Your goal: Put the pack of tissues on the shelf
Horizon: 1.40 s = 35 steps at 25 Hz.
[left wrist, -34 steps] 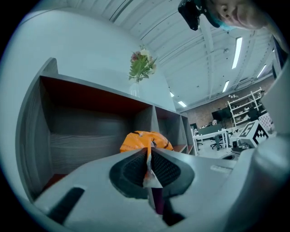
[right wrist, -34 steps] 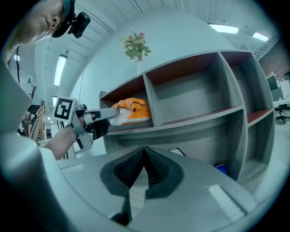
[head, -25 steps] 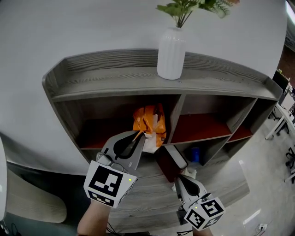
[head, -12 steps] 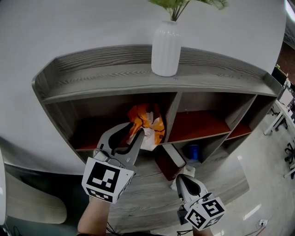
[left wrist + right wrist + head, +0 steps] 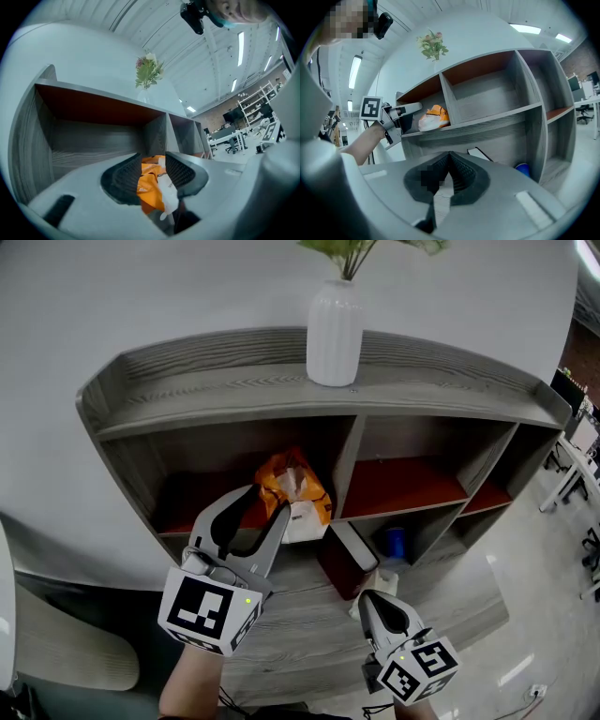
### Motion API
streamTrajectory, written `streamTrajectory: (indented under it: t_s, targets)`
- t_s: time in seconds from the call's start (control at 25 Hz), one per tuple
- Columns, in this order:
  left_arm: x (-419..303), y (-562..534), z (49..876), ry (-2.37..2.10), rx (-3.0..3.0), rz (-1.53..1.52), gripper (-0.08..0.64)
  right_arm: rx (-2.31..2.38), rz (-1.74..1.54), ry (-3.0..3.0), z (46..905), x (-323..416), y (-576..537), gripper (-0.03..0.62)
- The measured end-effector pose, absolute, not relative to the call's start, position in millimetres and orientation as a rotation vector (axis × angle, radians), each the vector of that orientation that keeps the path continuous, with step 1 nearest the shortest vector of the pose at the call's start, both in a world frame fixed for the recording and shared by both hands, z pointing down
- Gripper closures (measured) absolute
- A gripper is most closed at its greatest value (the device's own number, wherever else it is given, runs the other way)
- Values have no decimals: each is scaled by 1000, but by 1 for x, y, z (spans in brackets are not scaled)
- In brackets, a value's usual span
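The pack of tissues (image 5: 293,491), orange and white, lies at the front of the shelf's (image 5: 234,395) upper left compartment, beside the divider. My left gripper (image 5: 262,507) is level in front of it and its jaws have just been opening. They stand wide apart with the pack's near end (image 5: 150,185) between them, the pads off it. From the right gripper view, the pack (image 5: 433,117) rests on the board with the left gripper (image 5: 405,112) at its left. My right gripper (image 5: 368,601) hangs lower, in front of the bottom board, shut (image 5: 450,154) and empty.
A white vase (image 5: 333,334) with green stems stands on the shelf's top board. A dark red flat box (image 5: 342,563) leans in the lower row, with a blue object (image 5: 394,543) behind it. The upper middle compartment (image 5: 403,484) holds nothing. A curved pale seat (image 5: 56,652) is at the lower left.
The left jaws went from shut on the pack to wide apart. The pack has settled onto the shelf board a little further in. The right gripper has kept still.
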<state>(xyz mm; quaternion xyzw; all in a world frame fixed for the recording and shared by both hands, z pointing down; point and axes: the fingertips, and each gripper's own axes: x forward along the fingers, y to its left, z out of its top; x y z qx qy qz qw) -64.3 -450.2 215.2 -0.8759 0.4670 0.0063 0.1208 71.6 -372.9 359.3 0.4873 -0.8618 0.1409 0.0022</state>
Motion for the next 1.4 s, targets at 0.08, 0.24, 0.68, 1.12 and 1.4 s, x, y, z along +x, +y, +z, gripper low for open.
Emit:
streamTrajectory:
  t_s: [0.08, 0.24, 0.68, 1.12, 1.4]
  targets:
    - [-63, -443, 216, 1357, -2571, 23, 419, 1525, 438, -2708, 359, 72, -369, 592]
    - [-60, -426, 221, 1338, -2608, 40, 459, 1509, 427, -2719, 357, 70, -361, 592]
    - [-53, -380, 238, 1305, -2686, 104, 509, 1491, 411, -2737, 353, 71, -336, 592]
    - [-28, -345, 282, 1273, -2808, 46, 543, 1492, 400, -2746, 352, 79, -316, 592]
    - [-21, -329, 314, 1260, -2872, -36, 565, 1485, 407, -2752, 355, 81, -309, 592]
